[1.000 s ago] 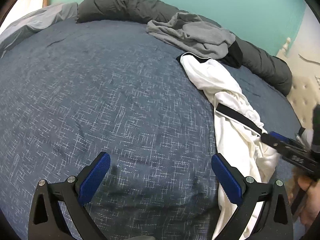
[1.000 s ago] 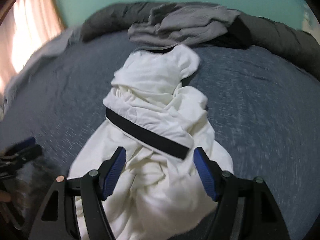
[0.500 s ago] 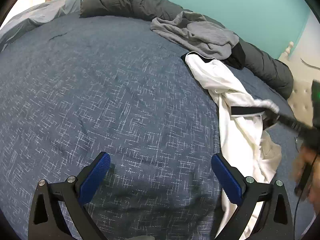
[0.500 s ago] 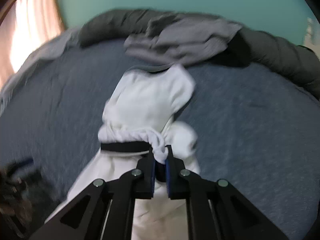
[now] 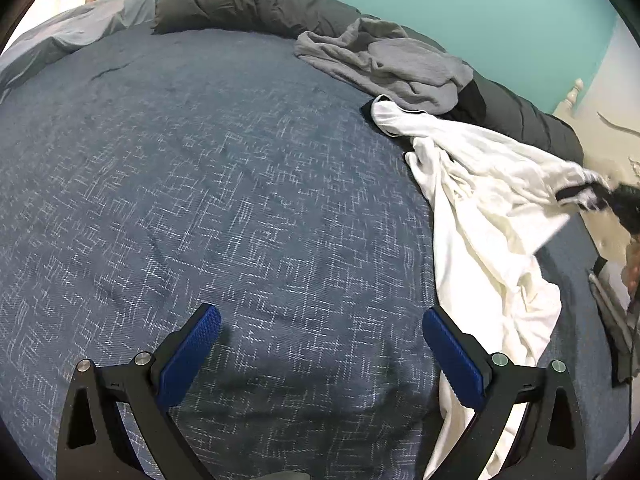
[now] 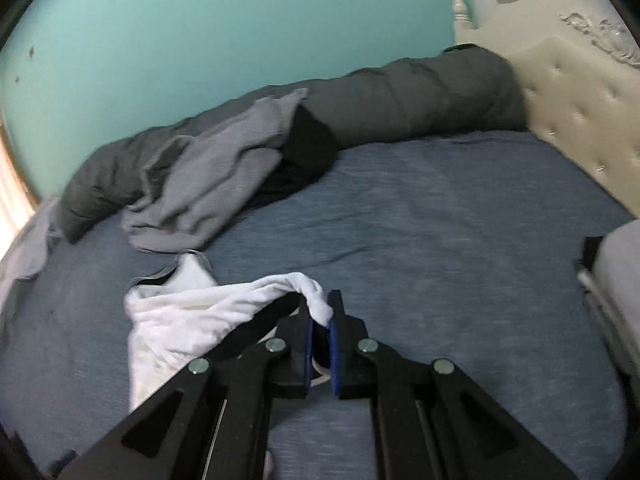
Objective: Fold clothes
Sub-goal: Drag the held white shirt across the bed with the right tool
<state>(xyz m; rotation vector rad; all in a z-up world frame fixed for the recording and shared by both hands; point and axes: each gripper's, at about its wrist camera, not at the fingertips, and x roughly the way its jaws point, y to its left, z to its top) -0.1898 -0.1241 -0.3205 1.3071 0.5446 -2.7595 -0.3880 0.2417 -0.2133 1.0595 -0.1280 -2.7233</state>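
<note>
A white garment (image 5: pixel 488 208) with black trim lies crumpled along the right side of the blue bedspread (image 5: pixel 200 200). My right gripper (image 6: pixel 320 314) is shut on a bunched fold of this white garment (image 6: pixel 200 312) at its black band and holds it lifted off the bed. In the left wrist view the right gripper (image 5: pixel 612 200) shows blurred at the far right edge, with the cloth stretched up to it. My left gripper (image 5: pixel 320 344) stands open over bare bedspread, with nothing between its fingers; its right finger (image 5: pixel 452 360) is beside the garment's lower edge.
A grey garment (image 5: pixel 392 68) lies in a heap at the far side, against a rolled dark grey duvet (image 5: pixel 256 4) along the teal wall. A black cloth (image 6: pixel 304 148) peeks out beneath it. A cream tufted headboard (image 6: pixel 576 112) bounds the bed on the right.
My right gripper shut on the white garment at its black band, then lifted it up and pulled it to the right, stretching the cloth. The left gripper stayed put and open.
</note>
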